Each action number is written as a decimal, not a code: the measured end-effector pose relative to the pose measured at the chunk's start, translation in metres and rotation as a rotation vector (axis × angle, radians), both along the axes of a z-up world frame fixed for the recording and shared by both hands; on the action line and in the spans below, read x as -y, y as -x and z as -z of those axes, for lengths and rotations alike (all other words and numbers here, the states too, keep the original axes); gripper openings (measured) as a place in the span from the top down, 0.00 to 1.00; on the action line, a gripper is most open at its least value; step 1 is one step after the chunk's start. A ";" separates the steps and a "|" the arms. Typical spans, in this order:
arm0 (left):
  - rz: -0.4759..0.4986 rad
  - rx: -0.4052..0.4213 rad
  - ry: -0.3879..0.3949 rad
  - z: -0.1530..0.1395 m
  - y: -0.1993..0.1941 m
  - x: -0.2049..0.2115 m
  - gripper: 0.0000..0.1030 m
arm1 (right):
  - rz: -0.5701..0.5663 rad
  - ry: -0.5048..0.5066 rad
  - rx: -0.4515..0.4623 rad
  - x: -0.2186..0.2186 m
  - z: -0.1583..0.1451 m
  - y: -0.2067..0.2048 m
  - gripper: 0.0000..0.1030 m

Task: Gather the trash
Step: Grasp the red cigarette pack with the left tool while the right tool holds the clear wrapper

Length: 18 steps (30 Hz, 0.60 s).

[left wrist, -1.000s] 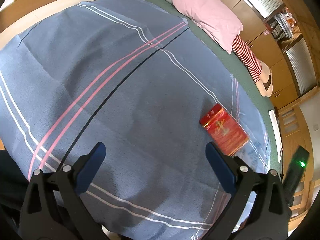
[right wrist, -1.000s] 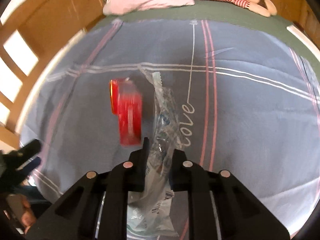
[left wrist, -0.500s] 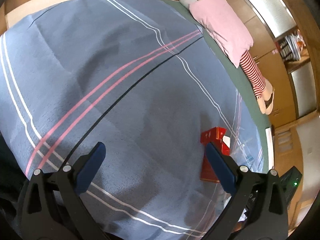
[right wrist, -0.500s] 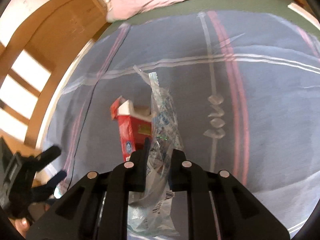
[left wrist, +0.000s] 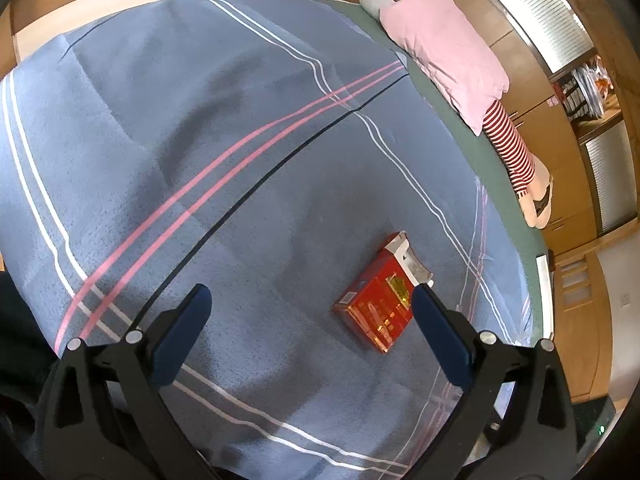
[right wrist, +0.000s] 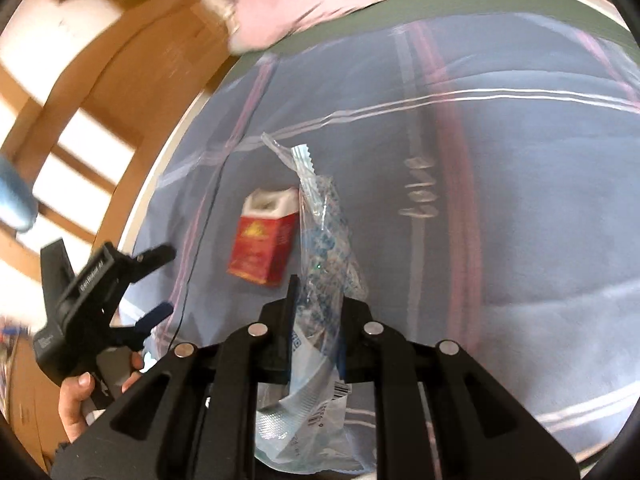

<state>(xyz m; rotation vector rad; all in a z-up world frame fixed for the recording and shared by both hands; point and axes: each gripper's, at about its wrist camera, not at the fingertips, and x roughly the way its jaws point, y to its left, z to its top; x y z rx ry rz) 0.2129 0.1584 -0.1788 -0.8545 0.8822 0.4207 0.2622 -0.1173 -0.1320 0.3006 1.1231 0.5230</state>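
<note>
While the right gripper (right wrist: 316, 304) is clamped narrow on a clear plastic wrapper (right wrist: 320, 240), lifted clear of the blanket (left wrist: 240, 160) and hanging through its jaws, the left gripper (left wrist: 308, 320) stands wide apart and holds nothing. Just ahead of the left gripper, touching nothing, a red carton (left wrist: 380, 304) lies flat on the blanket, close beside the tip of that gripper's right finger (left wrist: 436, 332) and off to the right of the gap between the two. The carton's long axis runs slantwise, from its red base nearest the tool to its torn white top pointing away toward the bed's far right edge. It sits in the blanket's near right part, well apart from the pink pillow (left wrist: 444, 48) at the head of the bed. In the right wrist view the carton (right wrist: 264, 240) lies between the two tools. The free left gripper looks the better placed to take it, likely needing a shift rightward and a roll to bring its fingers across the narrow sides.
</note>
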 end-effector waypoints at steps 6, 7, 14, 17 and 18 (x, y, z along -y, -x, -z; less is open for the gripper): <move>0.195 -0.142 -0.132 0.007 -0.049 0.040 0.04 | 0.160 -0.086 0.024 0.039 -0.003 0.021 0.85; 0.230 -0.134 -0.154 0.004 -0.059 0.050 0.04 | 0.165 -0.092 0.025 0.042 -0.004 0.023 0.85; 0.480 -0.266 -0.484 0.012 -0.112 0.109 0.04 | 0.164 -0.106 0.010 0.048 -0.006 0.036 0.85; 0.557 -0.338 -0.540 0.027 -0.116 0.120 0.17 | 0.170 -0.099 0.006 0.049 -0.007 0.038 0.85; 0.568 -0.341 -0.529 0.029 -0.115 0.118 0.26 | 0.171 -0.096 0.004 0.049 -0.007 0.038 0.85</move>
